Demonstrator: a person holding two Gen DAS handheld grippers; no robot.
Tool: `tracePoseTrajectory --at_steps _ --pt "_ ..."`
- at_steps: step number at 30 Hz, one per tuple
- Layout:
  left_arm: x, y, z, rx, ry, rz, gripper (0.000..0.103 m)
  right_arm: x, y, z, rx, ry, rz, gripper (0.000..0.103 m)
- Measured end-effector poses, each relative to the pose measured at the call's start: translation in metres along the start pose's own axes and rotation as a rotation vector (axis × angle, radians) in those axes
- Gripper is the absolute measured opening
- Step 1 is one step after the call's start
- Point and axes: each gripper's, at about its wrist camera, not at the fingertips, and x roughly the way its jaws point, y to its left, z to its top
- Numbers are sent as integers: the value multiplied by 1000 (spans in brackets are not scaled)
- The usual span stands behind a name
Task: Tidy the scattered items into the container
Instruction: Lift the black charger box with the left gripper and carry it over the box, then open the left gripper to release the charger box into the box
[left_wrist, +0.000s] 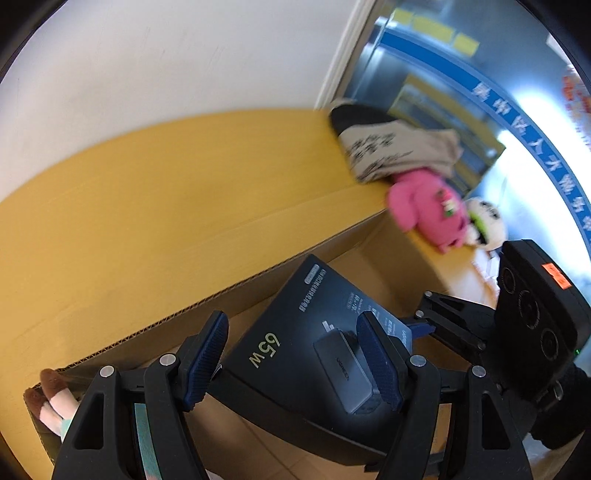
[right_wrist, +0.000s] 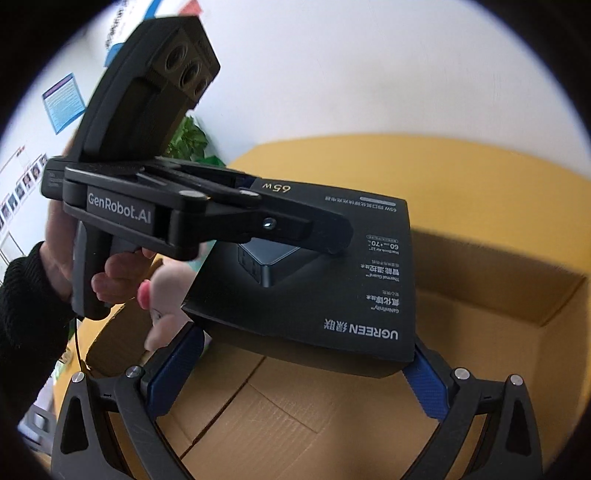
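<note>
I hold the charger box (left_wrist: 295, 350) in both tongs, left tongs (left_wrist: 295, 362) clamped on one end and right tongs (right_wrist: 306, 365) on the other, its flat face tilted, directly above the open carton (right_wrist: 303, 417), so the way is down.

- Bright, even indoor light in both views; white wall (left_wrist: 177, 66) lit flat, without hard shadows.
- Blown-out glare at the right edge of the left view, beside the blue banner (left_wrist: 517, 122).
- Motion blur across the far parts there: plush toys (left_wrist: 428, 206), banner lettering, glass door (left_wrist: 424, 96) all smeared.
- Sharp up close: "65W" print on the black box (left_wrist: 295, 332), "UGREEN" lettering legible in the right view.
- Strong fisheye bending; carton (right_wrist: 461, 192) rim curved, black vignette in every corner.
- Soft shade under the box on the carton floor.
</note>
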Motion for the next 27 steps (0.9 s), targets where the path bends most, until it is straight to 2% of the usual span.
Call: tracePoseTrajectory --at_steps 5,8,11,15,18,21,25,27 --pt "31 5 -4 -39 105 66 76 27 -7 -14 44 77 2 101" --pt "44 10 -5 -72 147 86 77 37 -10 -21 68 105 -2 101" --pt "59 9 -3 -81 188 143 77 43 -12 -26 74 125 -24 101" --pt "62 5 -2 -75 181 182 82 47 -8 -33 47 131 -69 101" --pt "51 -1 -3 -48 146 221 81 41 -7 -35 54 122 -75 102" --pt "23 -2 -2 -45 77 243 81 30 -6 -38 66 146 -100 102" --pt "-29 -7 -9 -75 -53 262 82 8 1 -48 82 171 -128 102" --pt "-57 -13 -20 -91 -113 268 82 -11 10 -55 78 154 -157 102"
